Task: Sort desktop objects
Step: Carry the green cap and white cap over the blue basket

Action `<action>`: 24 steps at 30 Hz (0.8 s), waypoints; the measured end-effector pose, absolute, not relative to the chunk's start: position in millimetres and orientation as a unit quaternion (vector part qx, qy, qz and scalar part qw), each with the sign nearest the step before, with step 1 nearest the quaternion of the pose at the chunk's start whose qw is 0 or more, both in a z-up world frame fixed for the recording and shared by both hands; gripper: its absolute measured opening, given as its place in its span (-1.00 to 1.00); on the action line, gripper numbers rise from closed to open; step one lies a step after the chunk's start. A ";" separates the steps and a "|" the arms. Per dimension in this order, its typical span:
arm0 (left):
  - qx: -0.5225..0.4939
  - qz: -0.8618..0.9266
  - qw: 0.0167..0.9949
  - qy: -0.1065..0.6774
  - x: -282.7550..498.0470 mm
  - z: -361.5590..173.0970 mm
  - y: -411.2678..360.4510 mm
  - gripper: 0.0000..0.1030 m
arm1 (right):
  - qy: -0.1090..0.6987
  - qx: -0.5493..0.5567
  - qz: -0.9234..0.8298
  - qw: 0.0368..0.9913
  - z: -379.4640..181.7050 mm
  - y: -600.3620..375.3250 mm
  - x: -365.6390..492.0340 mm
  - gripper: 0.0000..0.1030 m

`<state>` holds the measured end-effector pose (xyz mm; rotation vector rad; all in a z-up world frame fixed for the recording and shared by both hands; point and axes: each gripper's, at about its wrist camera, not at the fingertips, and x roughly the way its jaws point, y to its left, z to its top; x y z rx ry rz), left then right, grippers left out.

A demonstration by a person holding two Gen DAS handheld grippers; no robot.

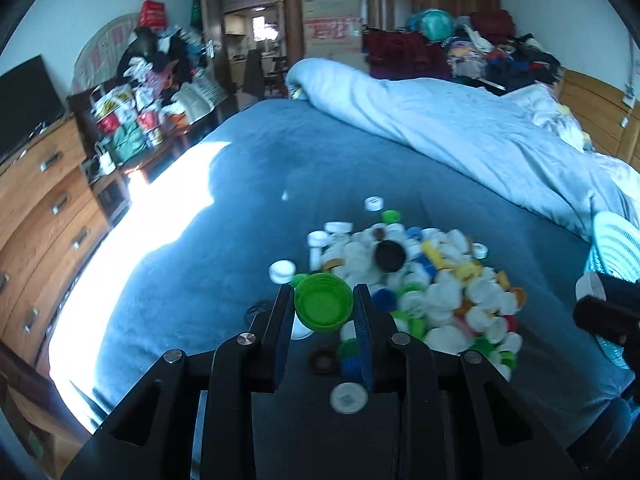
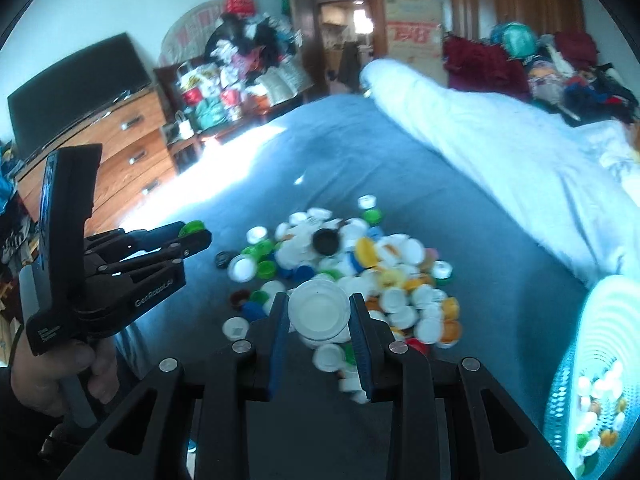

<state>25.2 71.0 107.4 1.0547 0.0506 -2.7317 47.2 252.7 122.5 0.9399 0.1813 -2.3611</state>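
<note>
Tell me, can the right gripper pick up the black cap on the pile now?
Probably not yet. The right gripper is already shut on a white cap, so nothing else fits between its jaws; the black cap itself lies uncovered.

1. A heap of bottle caps (image 2: 360,272) lies on the bed (image 2: 500,248), near its front edge.
2. A folded duvet (image 2: 500,152) lies behind the heap.
3. A basket (image 2: 600,360) holding caps sits right of the heap.
4. A dresser (image 2: 120,148) stands left of the bed.
</note>
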 end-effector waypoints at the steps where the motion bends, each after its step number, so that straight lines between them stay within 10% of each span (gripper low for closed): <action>1: 0.357 -0.928 0.103 0.017 24.4 110.1 75.4 -0.52 | 0.065 0.350 -0.889 0.287 125.5 259.6 46.9 -0.37; 24: 0.336 -0.941 -0.024 -0.035 -6.0 158.5 224.8 -0.52 | 0.004 0.296 -0.947 0.122 174.1 439.4 49.3 -0.38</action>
